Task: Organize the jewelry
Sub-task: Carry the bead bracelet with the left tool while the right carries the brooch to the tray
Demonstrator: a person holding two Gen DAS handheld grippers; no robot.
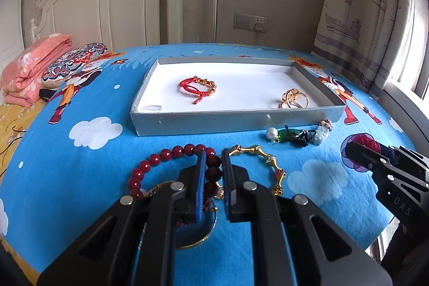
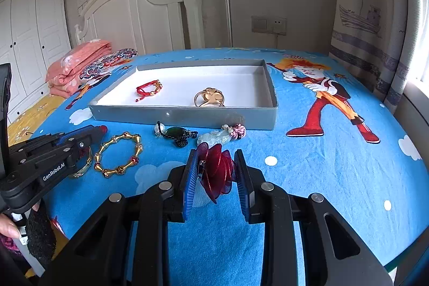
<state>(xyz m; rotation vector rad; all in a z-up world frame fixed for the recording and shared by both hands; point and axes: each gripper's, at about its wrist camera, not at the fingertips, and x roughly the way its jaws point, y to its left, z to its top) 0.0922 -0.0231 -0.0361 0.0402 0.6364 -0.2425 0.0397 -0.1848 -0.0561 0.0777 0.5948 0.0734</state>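
Observation:
A grey tray [image 1: 230, 121] [image 2: 187, 118] on the blue bedsheet holds a red cord bracelet [image 1: 197, 86] [image 2: 148, 89] and a gold flower ring [image 1: 293, 98] [image 2: 210, 97]. My left gripper [image 1: 214, 165] [image 2: 100, 129] is shut on the red bead bracelet [image 1: 161, 156], low over the sheet. A gold link bracelet [image 1: 268, 165] [image 2: 118, 154] lies just right of it. My right gripper [image 2: 215, 165] [image 1: 356, 149] is shut on a red mesh flower clip [image 2: 218, 173], in front of the tray.
A pearl and green pendant [image 1: 287, 136] [image 2: 174, 133] and a pale jade charm [image 1: 321, 134] [image 2: 217, 137] lie along the tray's front wall. A gold bangle [image 1: 198, 240] [image 2: 81, 170] lies under my left gripper. Folded pink bedding [image 1: 29, 66] and a patterned pillow [image 1: 72, 63] sit at left.

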